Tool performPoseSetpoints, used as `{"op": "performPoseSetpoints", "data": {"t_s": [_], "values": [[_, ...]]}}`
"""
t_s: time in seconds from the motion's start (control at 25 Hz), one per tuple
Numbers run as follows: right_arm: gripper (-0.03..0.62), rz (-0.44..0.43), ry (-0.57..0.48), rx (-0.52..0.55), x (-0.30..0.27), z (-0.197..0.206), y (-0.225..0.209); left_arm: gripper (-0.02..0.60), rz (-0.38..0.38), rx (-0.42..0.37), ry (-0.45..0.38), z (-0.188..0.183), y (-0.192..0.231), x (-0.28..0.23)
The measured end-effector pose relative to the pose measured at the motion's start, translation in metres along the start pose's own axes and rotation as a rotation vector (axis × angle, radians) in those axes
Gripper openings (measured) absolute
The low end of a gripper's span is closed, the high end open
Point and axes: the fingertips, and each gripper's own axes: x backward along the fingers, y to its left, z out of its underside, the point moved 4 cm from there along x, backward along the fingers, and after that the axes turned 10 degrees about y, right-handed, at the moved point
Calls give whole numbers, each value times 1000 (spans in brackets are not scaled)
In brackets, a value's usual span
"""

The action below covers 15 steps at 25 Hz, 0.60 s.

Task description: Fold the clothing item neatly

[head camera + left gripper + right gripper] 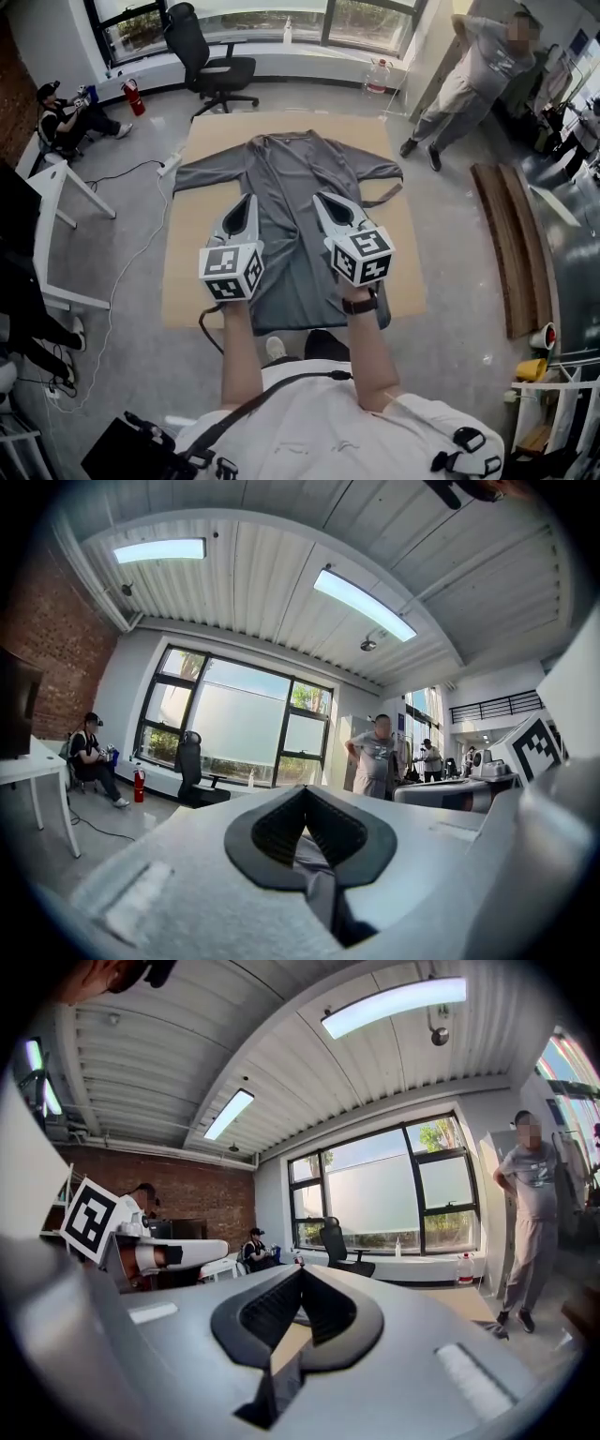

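A grey long-sleeved garment point(281, 187) lies spread flat on a tan board point(187, 272), collar at the far end and sleeves out to both sides. My left gripper point(250, 200) and right gripper point(320, 199) hover side by side over its lower middle, both pointing away from me. Their jaws are shut and I see nothing pinched in them. In the left gripper view the closed jaws point(305, 791) show a strip of the grey garment point(309, 862) below them. In the right gripper view the closed jaws point(300, 1274) point toward the windows.
A black office chair point(211, 66) stands beyond the board. One person stands at the far right point(478, 75) and another sits at the far left point(66, 112). A white table point(52, 206) is at the left, wooden planks point(516, 244) at the right, and a cable point(131, 272) runs across the floor.
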Motion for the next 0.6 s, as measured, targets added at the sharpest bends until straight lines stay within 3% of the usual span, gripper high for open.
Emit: {"op": "performPoseSetpoints", "data": {"t_s": [0.28, 0.6], "values": [[5, -40, 66, -37, -52, 16, -29, 5, -46, 44, 46, 26, 31, -33], [5, -76, 259, -25, -165, 65, -56, 5, -173, 94, 187, 74, 118, -45]]}}
